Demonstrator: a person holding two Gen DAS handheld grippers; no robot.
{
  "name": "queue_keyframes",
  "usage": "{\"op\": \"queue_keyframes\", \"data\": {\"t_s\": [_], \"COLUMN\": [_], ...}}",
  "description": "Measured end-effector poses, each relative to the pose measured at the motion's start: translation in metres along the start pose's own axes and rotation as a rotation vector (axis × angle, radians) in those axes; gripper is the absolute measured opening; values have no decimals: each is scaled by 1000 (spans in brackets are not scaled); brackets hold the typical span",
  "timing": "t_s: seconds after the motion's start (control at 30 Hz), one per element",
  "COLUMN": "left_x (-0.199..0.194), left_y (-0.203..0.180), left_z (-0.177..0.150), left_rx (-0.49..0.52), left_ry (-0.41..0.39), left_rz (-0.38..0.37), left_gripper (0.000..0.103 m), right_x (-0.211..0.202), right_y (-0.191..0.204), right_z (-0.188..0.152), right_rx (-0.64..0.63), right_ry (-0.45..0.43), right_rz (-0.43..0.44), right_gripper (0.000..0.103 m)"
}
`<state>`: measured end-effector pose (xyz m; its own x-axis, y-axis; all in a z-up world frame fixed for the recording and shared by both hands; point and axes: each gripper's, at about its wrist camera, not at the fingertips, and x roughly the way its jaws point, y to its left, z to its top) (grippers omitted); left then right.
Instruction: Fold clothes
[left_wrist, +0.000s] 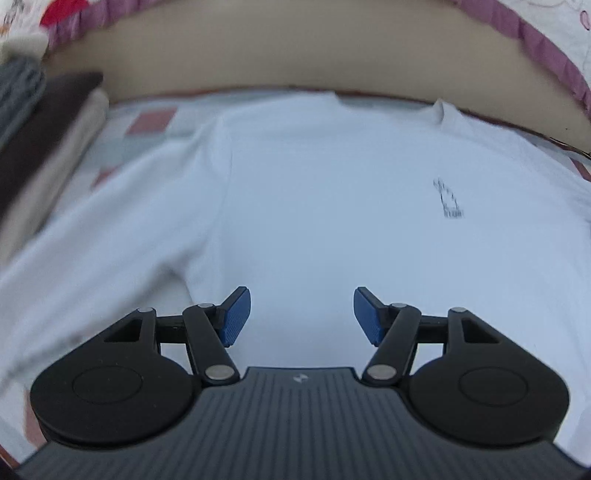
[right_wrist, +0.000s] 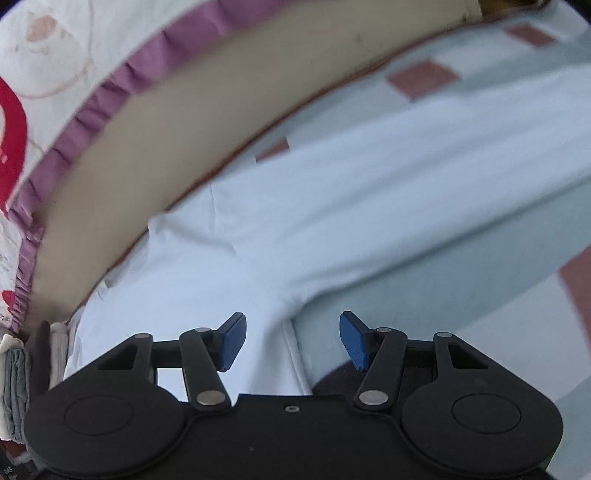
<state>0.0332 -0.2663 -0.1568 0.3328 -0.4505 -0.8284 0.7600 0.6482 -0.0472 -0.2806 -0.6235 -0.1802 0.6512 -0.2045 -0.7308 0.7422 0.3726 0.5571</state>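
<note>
A white long-sleeved shirt (left_wrist: 314, 206) lies spread flat on a checked sheet (left_wrist: 151, 122), with a small dark print (left_wrist: 448, 201) on its chest and one sleeve (left_wrist: 92, 236) stretching to the lower left. My left gripper (left_wrist: 302, 315) hovers over the shirt's lower body, open, nothing between its blue pads (left_wrist: 236, 317). In the right wrist view the same shirt (right_wrist: 229, 266) shows its other sleeve (right_wrist: 406, 184) running up to the right. My right gripper (right_wrist: 291, 339) stands open above the side seam near the armpit, holding nothing.
A stack of folded clothes (left_wrist: 40, 133), grey, dark brown and beige, lies left of the shirt, and shows as folded clothes (right_wrist: 22, 387) at the left edge too. A beige board (left_wrist: 295, 55) with a purple-frilled cover (right_wrist: 122, 85) runs behind. Something dark (right_wrist: 332, 380) lies under the right gripper.
</note>
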Motion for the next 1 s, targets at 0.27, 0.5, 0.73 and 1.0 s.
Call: {"op": "queue_keyframes", "data": {"t_s": [0.27,0.5,0.73,1.0], "left_x": [-3,-22,-48,-77], "left_y": [-2,1,14,39], "left_z": [-28,-59,-90,-119], "left_rx": [-43,-6,-72,-183], "left_ry": [55,109,236,318], "left_rz": [77,93,118,143], "left_gripper": [62,62,69,70], "right_x": [24,-7,-98,-150], "right_y": [32,-2,-32,-71], "right_z": [16,32,-34,-122], "right_rx": [-341,-154,-54,-31], "right_ry": [-245,-112,214,321], "right_rz": [-219,-86,217,175], "right_gripper": [4,44,62,64]}}
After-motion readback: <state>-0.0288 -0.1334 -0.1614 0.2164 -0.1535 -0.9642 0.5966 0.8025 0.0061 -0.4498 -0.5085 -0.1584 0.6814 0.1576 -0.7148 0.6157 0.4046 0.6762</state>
